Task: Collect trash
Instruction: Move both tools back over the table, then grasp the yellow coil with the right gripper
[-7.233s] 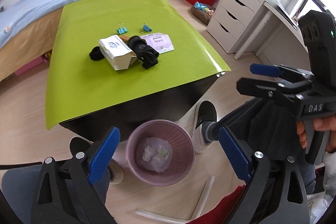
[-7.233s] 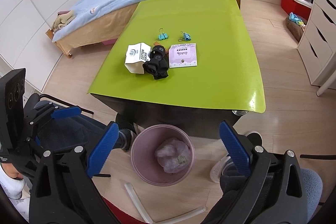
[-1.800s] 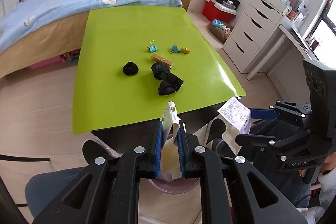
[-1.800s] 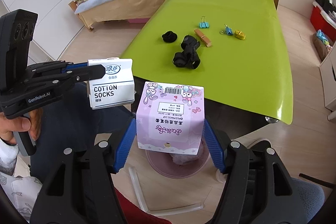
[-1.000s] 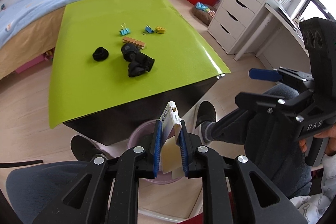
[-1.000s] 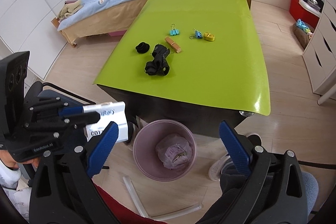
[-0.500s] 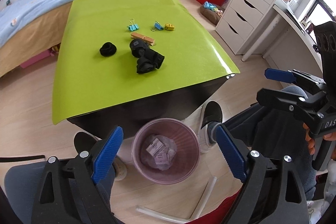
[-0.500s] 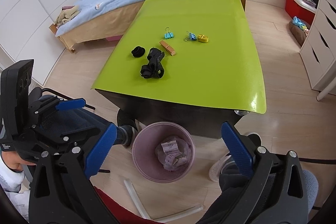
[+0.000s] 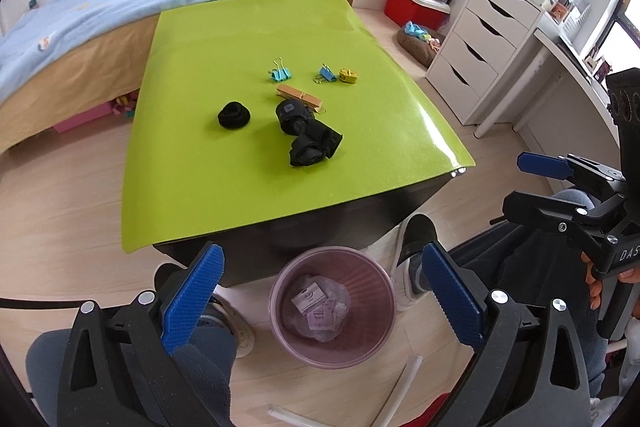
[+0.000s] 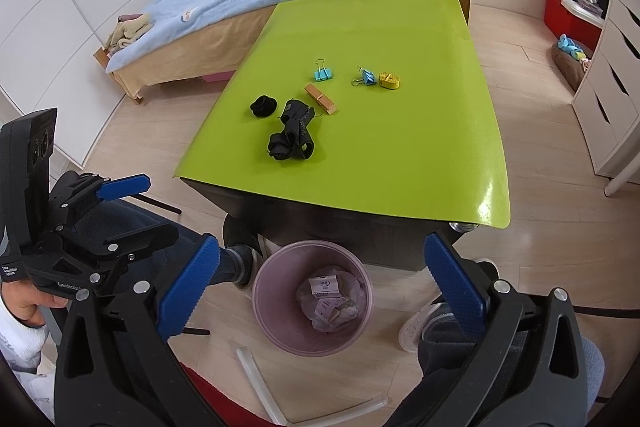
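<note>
My left hand-held gripper [image 9: 320, 291] hangs with its blue-padded fingers spread wide and nothing between them, and my right hand-held gripper [image 10: 320, 281] is spread and empty just the same. Both hover low in front of the bench [image 9: 224, 163], which is covered in glossy lime-green, and directly below them on the floor stands the round pink plastic waste bin [image 9: 280, 311]. Inside it lie a crumpled clear bag, a small white printed carton [image 10: 325, 286] and a pale pink card packet [image 9: 318, 319], so that part of the collecting looks done.

What I judge is left lies up and ahead of me, past the bench's near edge: a bundle of rolled black fabric [image 9: 308, 137], with its long axis running away from me and slightly leftward in the right wrist view. Just left of it, apart, sits a small black fabric ring [image 9: 234, 115]. Touching or almost touching the bundle's far end is a wooden clothespin [image 9: 300, 95]; beyond that are two blue binder clips [image 9: 280, 73] [image 9: 326, 74] and a small yellow clip [image 9: 348, 75].

The bundle sits nearly centred between my two hands. My left looks slightly nearer the ring, my right nearer the bundle's near end. I cannot tell which of these count as trash.
</note>
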`<state>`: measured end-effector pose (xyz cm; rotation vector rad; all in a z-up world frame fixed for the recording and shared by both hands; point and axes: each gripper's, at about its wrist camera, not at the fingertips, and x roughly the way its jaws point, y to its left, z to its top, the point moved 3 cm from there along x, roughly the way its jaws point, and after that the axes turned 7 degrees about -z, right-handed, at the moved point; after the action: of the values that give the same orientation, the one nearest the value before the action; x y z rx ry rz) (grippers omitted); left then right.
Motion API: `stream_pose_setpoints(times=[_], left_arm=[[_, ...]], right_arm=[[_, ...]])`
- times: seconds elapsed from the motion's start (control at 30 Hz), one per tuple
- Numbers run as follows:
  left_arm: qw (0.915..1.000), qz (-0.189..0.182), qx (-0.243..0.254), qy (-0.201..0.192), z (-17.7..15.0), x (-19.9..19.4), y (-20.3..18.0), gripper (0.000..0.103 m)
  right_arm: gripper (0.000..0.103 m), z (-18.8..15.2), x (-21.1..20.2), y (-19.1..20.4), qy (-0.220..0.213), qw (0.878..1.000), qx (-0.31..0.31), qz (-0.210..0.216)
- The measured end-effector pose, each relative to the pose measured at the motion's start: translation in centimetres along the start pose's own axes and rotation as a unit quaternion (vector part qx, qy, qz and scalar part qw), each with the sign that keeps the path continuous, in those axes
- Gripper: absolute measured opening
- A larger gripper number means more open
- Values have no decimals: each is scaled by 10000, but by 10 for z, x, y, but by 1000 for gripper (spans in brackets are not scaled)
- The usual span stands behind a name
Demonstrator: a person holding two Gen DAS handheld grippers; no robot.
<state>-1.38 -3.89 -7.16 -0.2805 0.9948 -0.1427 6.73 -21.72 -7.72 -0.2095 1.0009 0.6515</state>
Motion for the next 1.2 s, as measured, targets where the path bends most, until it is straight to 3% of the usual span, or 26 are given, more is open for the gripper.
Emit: stream_pose_setpoints(times=[0.47,0.83,1.2], left_arm=[[9995,167,-191,-202,26,-5,23,95],[9987,138,-424,-226,34,-3,36,95],[9978,160,-617,-175,35,1,48,95]], right_arm=[[100,69,35,-13,69,9996,-229,-179],[100,145,103,-28,433,9959,-680,-409],[99,174,173,-33,973,9845,-1357,-531]])
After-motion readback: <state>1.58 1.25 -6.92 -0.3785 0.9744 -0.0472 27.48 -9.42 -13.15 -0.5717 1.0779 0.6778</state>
